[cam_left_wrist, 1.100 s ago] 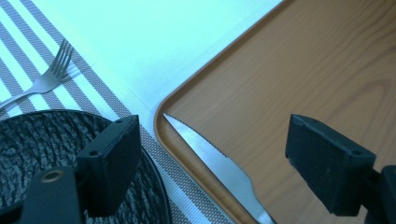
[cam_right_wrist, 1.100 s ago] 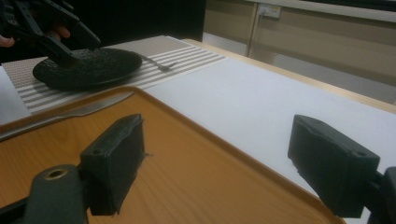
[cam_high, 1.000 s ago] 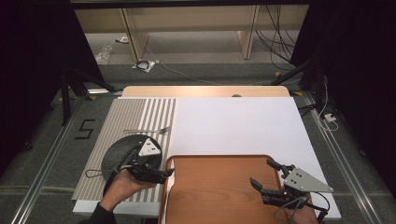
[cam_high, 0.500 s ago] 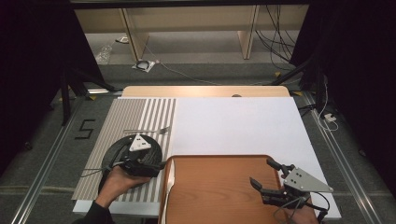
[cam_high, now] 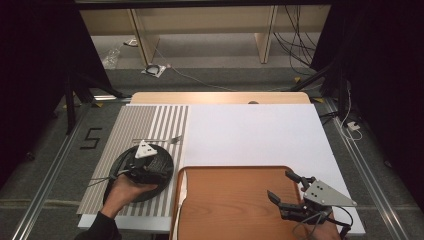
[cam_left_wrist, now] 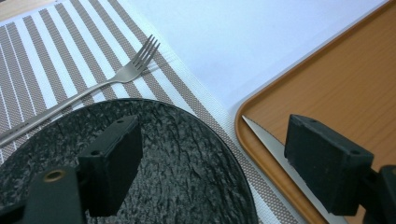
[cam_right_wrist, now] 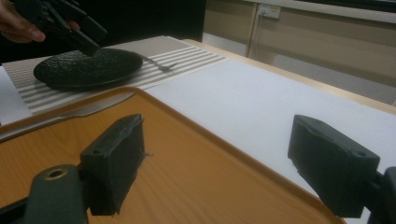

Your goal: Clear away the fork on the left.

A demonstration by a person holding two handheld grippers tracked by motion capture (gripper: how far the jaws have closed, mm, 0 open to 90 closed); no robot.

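Black plate (cam_high: 145, 172) now sits under the left claw (cam_high: 150, 172), which slid left off the tray (cam_high: 230, 205), wide and empty, maybe ready to grab.

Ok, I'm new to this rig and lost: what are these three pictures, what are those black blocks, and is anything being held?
No robot here: a person holds a two-jaw gripper in each hand. The high view looks down from above the person's side of the table; the left gripper hovers over a black plate, and the right gripper over a wooden tray. The other two pictures come from cameras riding on the grippers. The black blocks at the bottom of those are each gripper's own jaws, standing wide apart with nothing between them. So nothing is held. The plate sits on a striped placemat with a fork beside it. A knife lies along the tray's left edge.
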